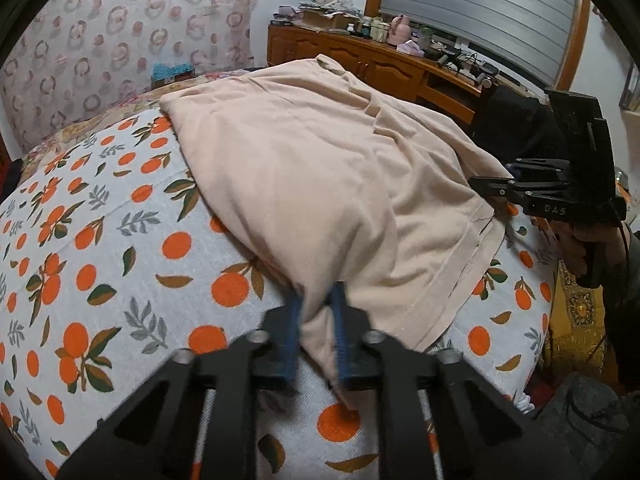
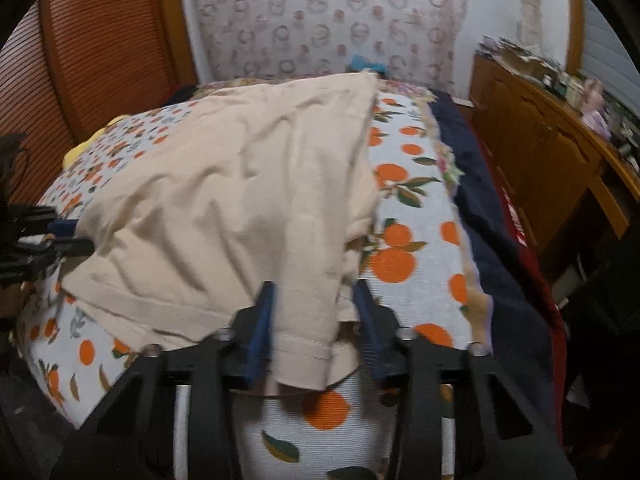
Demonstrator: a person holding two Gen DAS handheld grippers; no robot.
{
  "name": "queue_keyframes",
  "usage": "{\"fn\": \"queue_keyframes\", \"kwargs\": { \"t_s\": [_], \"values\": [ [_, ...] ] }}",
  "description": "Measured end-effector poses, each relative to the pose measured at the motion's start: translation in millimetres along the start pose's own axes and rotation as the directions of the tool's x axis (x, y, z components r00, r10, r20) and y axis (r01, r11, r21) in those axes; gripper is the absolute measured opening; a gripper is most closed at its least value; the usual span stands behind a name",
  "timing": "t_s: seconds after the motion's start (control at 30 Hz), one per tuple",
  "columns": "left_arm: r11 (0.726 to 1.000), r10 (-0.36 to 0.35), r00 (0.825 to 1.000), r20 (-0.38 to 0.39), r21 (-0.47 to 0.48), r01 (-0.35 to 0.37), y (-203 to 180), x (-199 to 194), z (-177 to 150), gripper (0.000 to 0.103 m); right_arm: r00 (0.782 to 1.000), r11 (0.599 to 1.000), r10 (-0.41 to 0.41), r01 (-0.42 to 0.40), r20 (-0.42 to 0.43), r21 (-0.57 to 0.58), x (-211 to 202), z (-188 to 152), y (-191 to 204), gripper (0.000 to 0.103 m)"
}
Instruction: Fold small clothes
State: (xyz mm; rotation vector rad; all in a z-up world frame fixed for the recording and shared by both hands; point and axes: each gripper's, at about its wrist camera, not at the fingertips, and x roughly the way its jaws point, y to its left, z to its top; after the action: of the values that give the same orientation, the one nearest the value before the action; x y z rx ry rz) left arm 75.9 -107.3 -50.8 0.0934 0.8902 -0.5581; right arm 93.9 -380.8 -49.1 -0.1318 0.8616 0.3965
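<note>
A beige garment lies rumpled on a bed cover printed with oranges. My left gripper is shut on the garment's near corner, with cloth bunched between its blue pads. It also shows at the left edge of the right wrist view as the left gripper, at the garment's side. My right gripper straddles the hemmed corner of the garment; its blue pads stand apart with loose cloth between them. In the left wrist view the right gripper sits at the garment's far right edge.
A wooden dresser crowded with small items runs along the wall beyond the bed. A dark blue blanket hangs off the bed's right side. A slatted wooden panel and a patterned curtain stand behind. A hand holds the right gripper's handle.
</note>
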Motion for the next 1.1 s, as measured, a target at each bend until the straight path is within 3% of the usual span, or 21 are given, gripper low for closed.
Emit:
{"fn": "queue_keyframes", "kwargs": {
  "t_s": [0.07,0.13,0.37,0.57,0.83,1.1],
  "values": [
    [1.0,-0.026,0.999,0.02,-0.005,0.026,-0.1,-4.5,5.1,0.002,1.0,1.0,0.02,-0.02,-0.002,-0.011,0.4,2.0,1.8,0.01],
    [0.999,-0.036,0.997,0.062,-0.009,0.037,-0.2,-14.0,12.6,0.001,0.999,0.999,0.05,-0.05,0.016,-0.007,-2.1,5.1,-0.8,0.005],
    [0.999,-0.014,0.984,0.177,-0.032,0.02,12.2,-40.3,55.9,0.001,0.978,0.994,0.104,-0.107,0.181,0.007,-33.5,39.8,-8.9,0.004],
    [0.996,0.045,0.969,0.241,-0.081,-0.026,47.1,-47.2,106.2,0.001,0.958,0.995,0.098,-0.093,0.269,-0.033,-41.0,96.1,-15.5,0.004],
    [0.986,0.12,0.97,0.21,-0.136,-0.092,97.2,-12.6,154.7,0.002,0.961,0.995,0.082,-0.065,0.264,-0.071,3.6,164.6,-23.6,0.004],
    [0.98,0.113,0.983,0.147,-0.177,-0.086,129.3,28.2,169.7,0.003,0.979,0.997,0.062,-0.051,0.193,-0.062,61.8,200.1,-36.3,0.004]
  ]
}}
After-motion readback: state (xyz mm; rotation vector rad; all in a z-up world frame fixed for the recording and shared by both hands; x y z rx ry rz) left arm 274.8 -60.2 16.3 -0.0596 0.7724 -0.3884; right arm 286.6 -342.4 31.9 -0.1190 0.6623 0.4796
